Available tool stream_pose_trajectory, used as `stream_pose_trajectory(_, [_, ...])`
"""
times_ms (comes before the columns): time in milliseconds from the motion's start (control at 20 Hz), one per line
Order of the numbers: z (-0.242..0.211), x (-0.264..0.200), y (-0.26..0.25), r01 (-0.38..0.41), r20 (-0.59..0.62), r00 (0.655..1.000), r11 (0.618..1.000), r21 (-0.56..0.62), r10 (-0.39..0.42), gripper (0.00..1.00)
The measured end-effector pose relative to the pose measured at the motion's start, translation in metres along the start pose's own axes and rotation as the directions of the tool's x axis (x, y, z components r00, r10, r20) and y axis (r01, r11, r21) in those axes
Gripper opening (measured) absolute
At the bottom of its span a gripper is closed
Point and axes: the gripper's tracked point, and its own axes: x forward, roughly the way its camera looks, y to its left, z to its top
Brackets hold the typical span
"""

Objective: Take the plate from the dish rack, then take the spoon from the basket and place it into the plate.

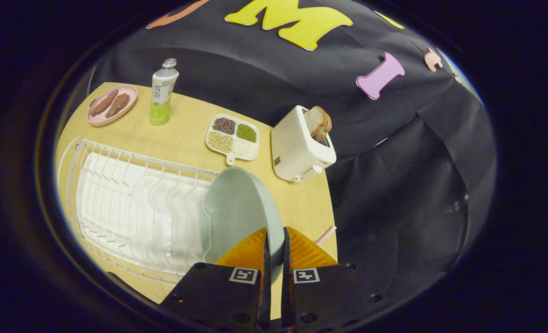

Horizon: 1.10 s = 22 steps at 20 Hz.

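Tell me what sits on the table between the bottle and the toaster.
In the gripper view, a white divided tray of beans and grains lies between the bottle and the toaster. The gripper has its jaws shut on the plate.

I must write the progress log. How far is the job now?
Done: nothing is finished. In hand: the gripper is shut on the rim of the pale plate, which stands upright at the end of the dish rack. Left: lifting the plate out, setting it on the table, then putting the spoon into it.
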Motion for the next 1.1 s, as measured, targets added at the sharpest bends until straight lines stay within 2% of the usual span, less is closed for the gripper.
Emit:
stream_pose_trajectory(200, [0.002,-0.011,0.007,0.078,0.038,0.996,0.997,0.005,-0.078,0.14])
stream_pose_trajectory(550, [-0.004,-0.022,-0.003,0.163,0.089,0.981,0.98,0.111,-0.173,0.14])
stream_pose_trajectory(650, [-0.005,-0.027,-0.007,0.165,0.114,0.977,0.976,0.143,-0.182,0.14])
stream_pose_trajectory(850, [-0.013,-0.043,-0.018,0.113,0.163,0.976,0.976,0.185,-0.144,0.14])
stream_pose_trajectory(1100, [-0.036,-0.08,-0.026,-0.057,0.276,0.961,0.973,0.223,-0.007,0.14])
